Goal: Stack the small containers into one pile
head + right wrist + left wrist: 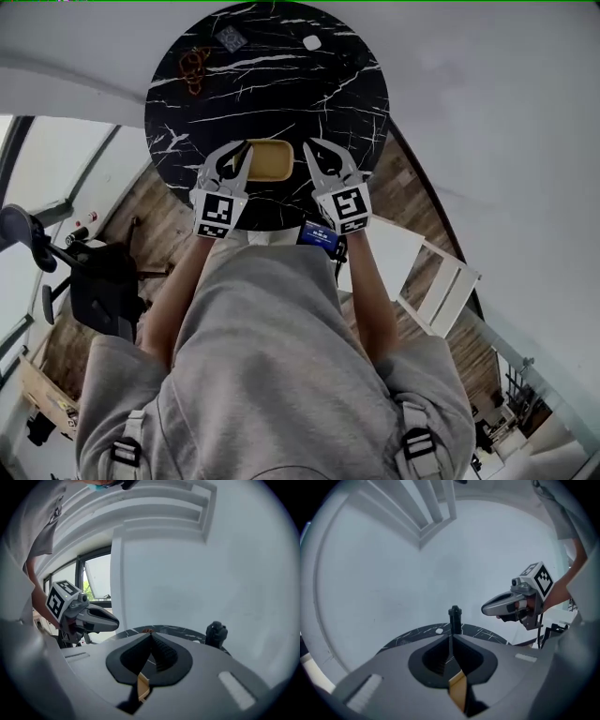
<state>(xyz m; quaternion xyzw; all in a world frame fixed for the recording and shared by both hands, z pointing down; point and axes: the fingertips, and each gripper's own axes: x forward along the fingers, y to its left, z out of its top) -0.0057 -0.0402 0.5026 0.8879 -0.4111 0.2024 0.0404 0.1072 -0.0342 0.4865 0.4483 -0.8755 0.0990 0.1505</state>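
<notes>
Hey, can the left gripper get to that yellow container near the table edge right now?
Probably yes. The yellow container lies uncovered on the table just beside the left gripper, with nothing between them. Its jaws are shut, so they must open first.

My right gripper: jaws closed, tip to tip.
Under my jaws: a sliver of tan container shows through the gap.
Ahead: black marble table, with a dark object at its right.
On my left: left gripper, raised beside me.
</notes>
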